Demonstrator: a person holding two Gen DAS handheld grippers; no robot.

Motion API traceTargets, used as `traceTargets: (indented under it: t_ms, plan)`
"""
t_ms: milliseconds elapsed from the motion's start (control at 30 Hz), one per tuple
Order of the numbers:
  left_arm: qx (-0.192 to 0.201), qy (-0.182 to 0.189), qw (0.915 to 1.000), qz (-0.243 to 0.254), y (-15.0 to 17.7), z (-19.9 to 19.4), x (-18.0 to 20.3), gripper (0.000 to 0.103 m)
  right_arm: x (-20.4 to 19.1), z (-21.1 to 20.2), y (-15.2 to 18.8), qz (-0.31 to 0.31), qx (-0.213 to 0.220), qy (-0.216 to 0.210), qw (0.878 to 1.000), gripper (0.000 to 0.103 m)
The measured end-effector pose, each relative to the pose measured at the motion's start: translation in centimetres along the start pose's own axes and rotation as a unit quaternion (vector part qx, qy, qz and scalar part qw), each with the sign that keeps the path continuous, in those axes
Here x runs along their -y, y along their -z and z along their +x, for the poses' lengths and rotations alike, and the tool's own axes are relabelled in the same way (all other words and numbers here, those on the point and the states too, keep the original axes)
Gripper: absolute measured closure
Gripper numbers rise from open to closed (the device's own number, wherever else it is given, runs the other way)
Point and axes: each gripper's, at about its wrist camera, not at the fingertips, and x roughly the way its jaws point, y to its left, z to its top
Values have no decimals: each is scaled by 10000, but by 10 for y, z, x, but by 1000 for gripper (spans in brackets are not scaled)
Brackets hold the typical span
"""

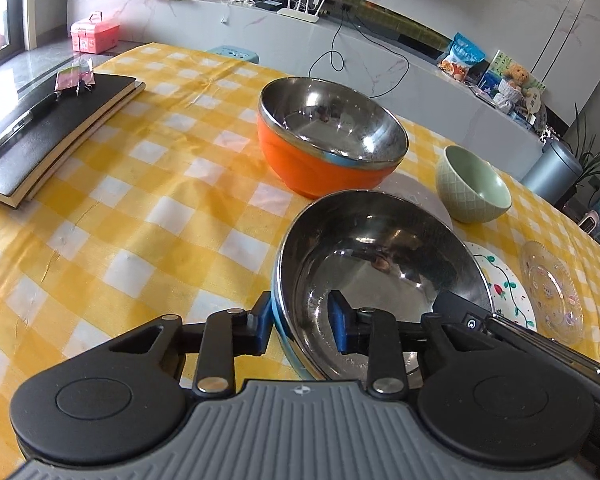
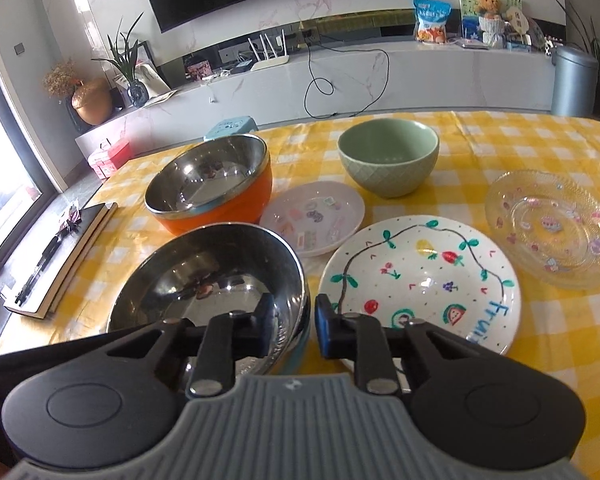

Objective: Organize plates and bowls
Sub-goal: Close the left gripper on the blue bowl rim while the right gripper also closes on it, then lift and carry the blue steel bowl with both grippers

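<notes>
steel bowls [image 2: 216,276]: 2 | green bowl [image 2: 388,156]: 1 | plates [image 2: 420,276]: 3 | notebooks [image 1: 52,128]: 2

On the white round ceramic plate with hand-painted fruits [image 2: 420,276], just right of the near steel bowl with the blue outside [image 2: 212,280], blue painted letters along the rim read "fruit". The print on other things is too small to read.
</notes>
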Motion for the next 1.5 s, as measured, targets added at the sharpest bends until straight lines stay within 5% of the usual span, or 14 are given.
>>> traceTargets:
  t_ms: [167, 933, 1500]
  plan:
    - [-46, -117, 9999, 38, -1, 1, -1, 86, 0, 2, 0, 93, -30, 10, 10000, 89]
    - [457, 99, 9989, -45, 9, -72, -11, 89, -14, -70, 13, 183, 324, -116, 9992, 91]
    - [33, 180, 9996, -198, 48, -86, -42, 89, -13, -90, 58, 530, -436, -462, 9966, 91]
